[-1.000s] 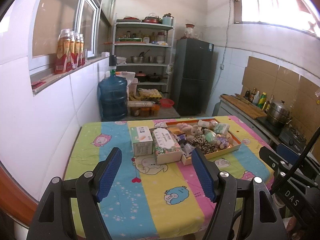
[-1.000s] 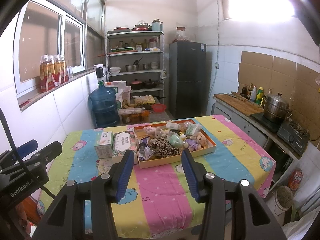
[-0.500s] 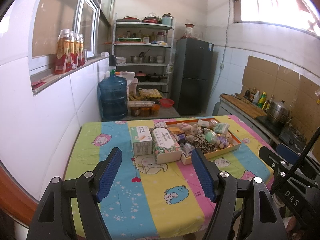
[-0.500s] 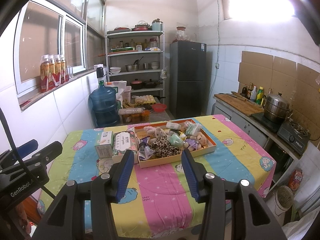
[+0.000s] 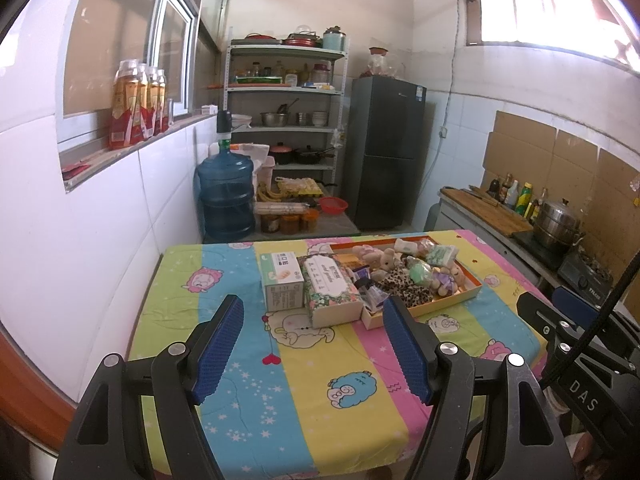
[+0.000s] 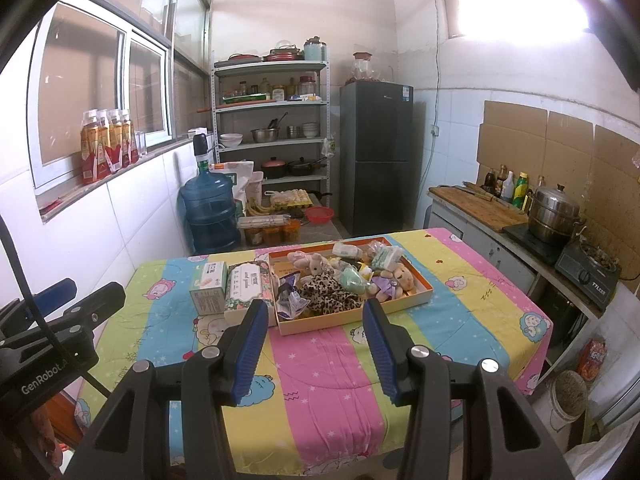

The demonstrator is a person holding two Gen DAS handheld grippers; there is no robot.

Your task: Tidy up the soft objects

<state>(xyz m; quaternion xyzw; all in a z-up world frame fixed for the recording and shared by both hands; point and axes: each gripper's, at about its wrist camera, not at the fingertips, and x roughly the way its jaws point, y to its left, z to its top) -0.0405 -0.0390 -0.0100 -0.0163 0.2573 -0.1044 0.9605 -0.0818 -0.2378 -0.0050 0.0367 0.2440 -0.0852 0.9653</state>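
Orange cardboard forms the shallow tray (image 6: 424,293) that holds the soft objects: small plush toys (image 6: 394,276), a leopard-print piece (image 6: 330,292) and wrapped packets (image 6: 386,255), all heaped together inside it. The tray sits toward the far side of the tabletop (image 6: 328,376), which is covered by a striped cartoon-print cloth. Touching the tray's left wall is a floral box (image 6: 246,286), and just beside that stands a smaller white and green box (image 6: 208,286).

The left hand-held gripper (image 5: 312,344) hovers over the near part of the tabletop, its blue-padded jaws spread wide with nothing between them. The right hand-held gripper (image 6: 314,346) also hangs above the near edge, jaws apart though narrower, and grips nothing; the tray lies beyond its fingertips.

Behind the tabletop are a blue water jug (image 6: 210,214), a metal shelf rack (image 6: 272,120) with pots and a dark fridge (image 6: 376,156). A steamer pot (image 6: 554,216) stands on the counter to the right.
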